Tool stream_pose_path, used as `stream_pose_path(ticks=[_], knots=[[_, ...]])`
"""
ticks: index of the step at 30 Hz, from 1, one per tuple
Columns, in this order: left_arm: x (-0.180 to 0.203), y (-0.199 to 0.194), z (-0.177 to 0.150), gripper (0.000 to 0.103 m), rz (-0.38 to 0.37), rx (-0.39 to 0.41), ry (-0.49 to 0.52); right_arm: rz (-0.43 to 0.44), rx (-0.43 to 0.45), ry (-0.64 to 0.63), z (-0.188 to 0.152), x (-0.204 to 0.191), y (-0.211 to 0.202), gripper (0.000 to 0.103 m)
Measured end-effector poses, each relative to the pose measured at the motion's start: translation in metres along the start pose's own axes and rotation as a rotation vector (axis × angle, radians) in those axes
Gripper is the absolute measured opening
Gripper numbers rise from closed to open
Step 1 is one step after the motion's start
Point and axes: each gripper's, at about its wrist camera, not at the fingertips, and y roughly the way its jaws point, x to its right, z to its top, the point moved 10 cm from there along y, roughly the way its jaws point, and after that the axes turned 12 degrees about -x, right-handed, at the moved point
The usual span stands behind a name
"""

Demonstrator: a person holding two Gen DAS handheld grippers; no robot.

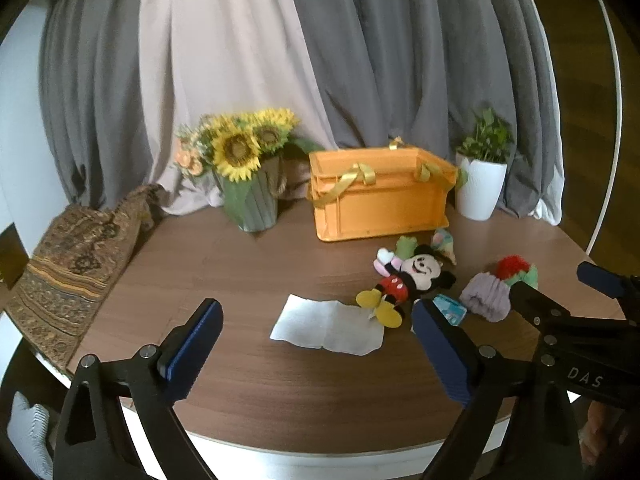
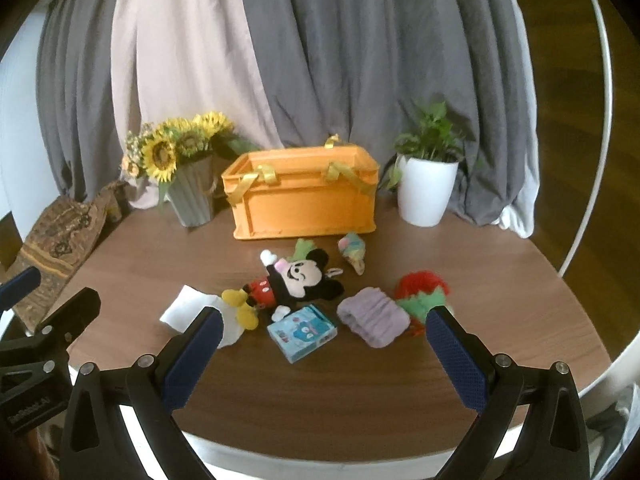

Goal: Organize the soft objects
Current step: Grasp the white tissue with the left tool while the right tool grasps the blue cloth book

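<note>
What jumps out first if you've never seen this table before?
Probably the bright orange crate with yellow ribbons at the back of the round wooden table, flanked by a sunflower bouquet on its left and a potted green plant on its right. In front of it lies a mouse plush toy among other small soft things. Two open blue-padded grippers, the left gripper and the right gripper, frame the foreground.
</note>
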Motion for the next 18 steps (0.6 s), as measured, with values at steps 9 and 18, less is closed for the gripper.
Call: stream_pose_path(ticks=[9, 18], knots=[[-0.001, 0.068, -0.01, 0.086, -0.034, -0.105, 0.034, 0.021, -0.108, -0.026, -0.007, -0.015, 0.066, 0.103], [0.0, 0.122, -0.022, 0.074, -0.063, -0.186, 0.04, 0.012, -0.189, -0.064, -0.02, -0.021, 0.122, 0.103]])
